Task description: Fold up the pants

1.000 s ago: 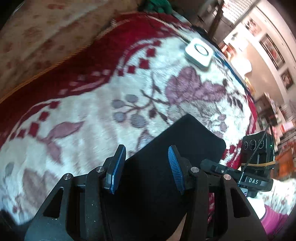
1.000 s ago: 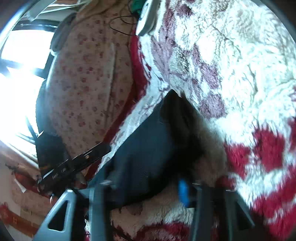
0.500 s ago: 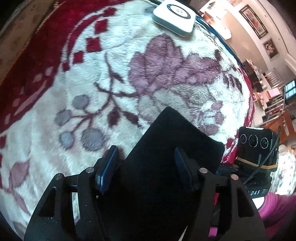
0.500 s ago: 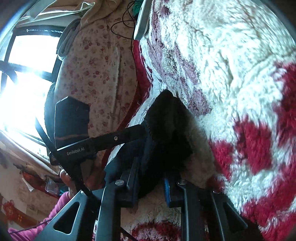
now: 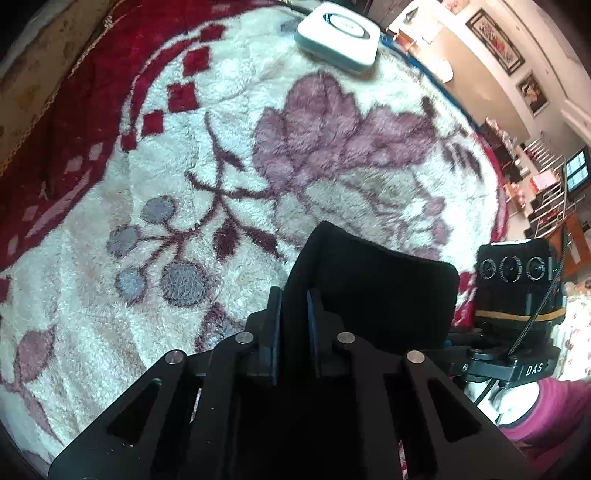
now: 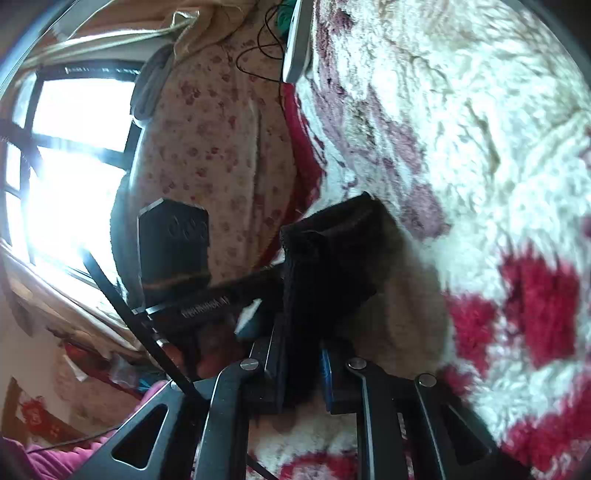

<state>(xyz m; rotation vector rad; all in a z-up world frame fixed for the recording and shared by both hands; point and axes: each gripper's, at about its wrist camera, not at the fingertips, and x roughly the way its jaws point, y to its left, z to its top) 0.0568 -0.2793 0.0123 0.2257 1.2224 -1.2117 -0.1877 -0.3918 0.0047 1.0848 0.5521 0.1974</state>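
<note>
Left tongs (image 5: 293, 314) closing on black pants (image 5: 373, 280), right tongs (image 6: 303, 369) likewise

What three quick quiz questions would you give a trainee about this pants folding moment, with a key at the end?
1. True or false: the white box lies on top of the black pants.
2. What sits between the fingers of the left gripper? A) a sock B) the black pants C) a cable
3. In the left wrist view, what colour is the sleeve at the lower right?
Key: 1 false; it rests on the blanket, apart from the pants. 2 B; the left gripper and the right gripper both have jaws closing with that fabric between them. 3 pink.
</note>
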